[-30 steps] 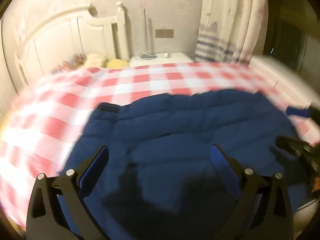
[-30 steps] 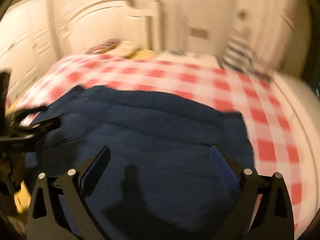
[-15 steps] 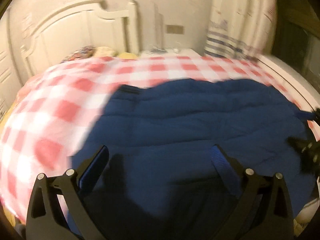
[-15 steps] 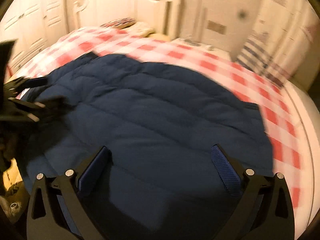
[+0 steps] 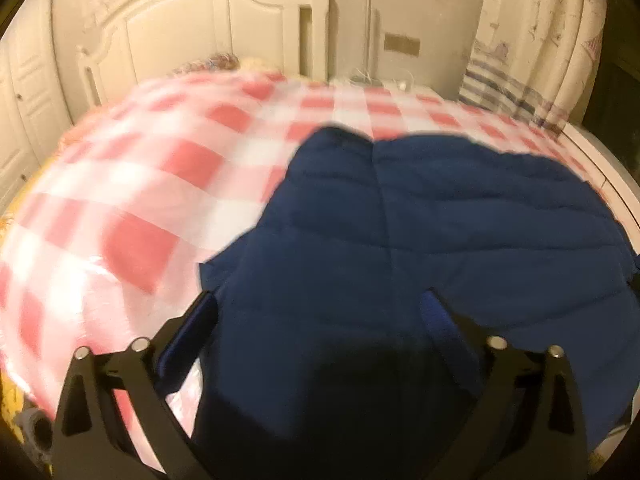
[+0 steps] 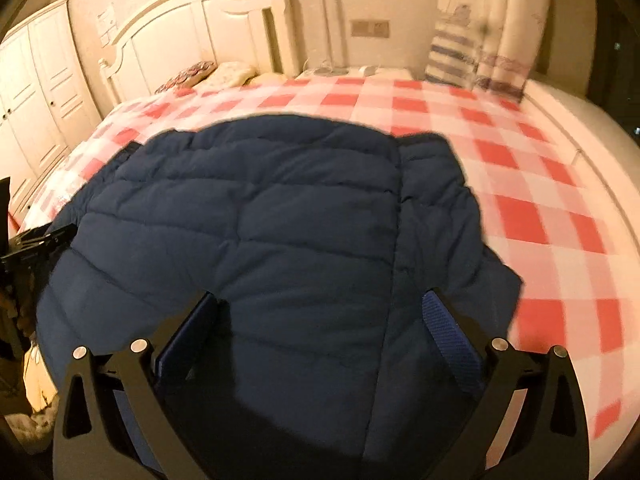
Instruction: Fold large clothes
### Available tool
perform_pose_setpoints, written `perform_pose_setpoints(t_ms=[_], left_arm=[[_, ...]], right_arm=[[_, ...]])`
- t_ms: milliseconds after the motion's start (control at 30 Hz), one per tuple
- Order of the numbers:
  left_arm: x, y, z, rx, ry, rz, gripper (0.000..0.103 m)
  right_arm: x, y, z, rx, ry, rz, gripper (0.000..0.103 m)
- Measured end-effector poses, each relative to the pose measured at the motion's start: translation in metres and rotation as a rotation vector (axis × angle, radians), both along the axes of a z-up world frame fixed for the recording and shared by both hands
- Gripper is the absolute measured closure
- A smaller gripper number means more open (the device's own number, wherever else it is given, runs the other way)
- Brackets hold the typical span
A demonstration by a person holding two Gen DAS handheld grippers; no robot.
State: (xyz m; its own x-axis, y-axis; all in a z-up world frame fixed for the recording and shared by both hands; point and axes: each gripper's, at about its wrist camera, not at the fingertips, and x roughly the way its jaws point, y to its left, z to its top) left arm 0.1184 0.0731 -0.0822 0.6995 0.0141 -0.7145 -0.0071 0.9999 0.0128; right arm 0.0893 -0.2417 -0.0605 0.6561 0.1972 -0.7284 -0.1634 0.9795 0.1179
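Note:
A dark blue quilted jacket [image 5: 440, 220] lies spread flat on the bed. My left gripper [image 5: 320, 304] hovers over its near left edge, with the left finger over the checked cover and the right finger over the jacket. Its jaws are wide and closing; the jacket lies under them and the pads do not press on it. My right gripper [image 6: 320, 300] stands open above the jacket [image 6: 260, 208] near its right side seam, gripping nothing. The left gripper [image 6: 36, 236] also shows at the far left edge of the right wrist view.
A red and white checked cover [image 5: 140, 200] spreads over the bed [image 6: 540, 200]. At the back are a white headboard [image 6: 200, 28] with pillows [image 6: 228, 72], a striped curtain [image 5: 532, 40] on the right and a white wardrobe [image 6: 40, 80] on the left.
In the left wrist view the jacket's left edge has slid from the left toward the middle, with more checked cover showing. In the right wrist view the jacket's right edge and sleeve are now sharper.

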Motion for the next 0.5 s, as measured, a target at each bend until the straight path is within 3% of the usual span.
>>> perform_pose_setpoints(t_ms=[67,167,267,300,333,367,500], left_arm=[[-0.026,-0.018,0.023,0.007,-0.089,-0.067,0.008],[-0.057,-0.060,0.037,0.029,-0.149,-0.205,0.006],[-0.064,-0.114,0.006,0.141,-0.071,-0.331,0.002],[-0.059,-0.125,-0.011,0.187,-0.029,-0.331,0.002],[-0.058,-0.129,-0.022,0.212,-0.035,-0.310,0.002],[-0.060,-0.129,-0.027,0.206,-0.073,-0.305,0.002],[-0.054,-0.120,-0.024,0.153,-0.013,-0.332,0.002]], right_arm=[[-0.022,0.013,0.015,-0.011,-0.062,0.060,0.005],[-0.044,0.035,0.020,-0.030,-0.091,0.121,0.005],[-0.050,0.067,0.000,-0.078,-0.065,0.191,0.005],[-0.048,0.076,-0.012,-0.129,-0.045,0.194,0.004],[-0.049,0.084,-0.023,-0.182,-0.086,0.189,0.004],[-0.047,0.086,-0.026,-0.194,-0.091,0.189,0.004],[-0.045,0.081,-0.025,-0.170,-0.064,0.211,0.004]])
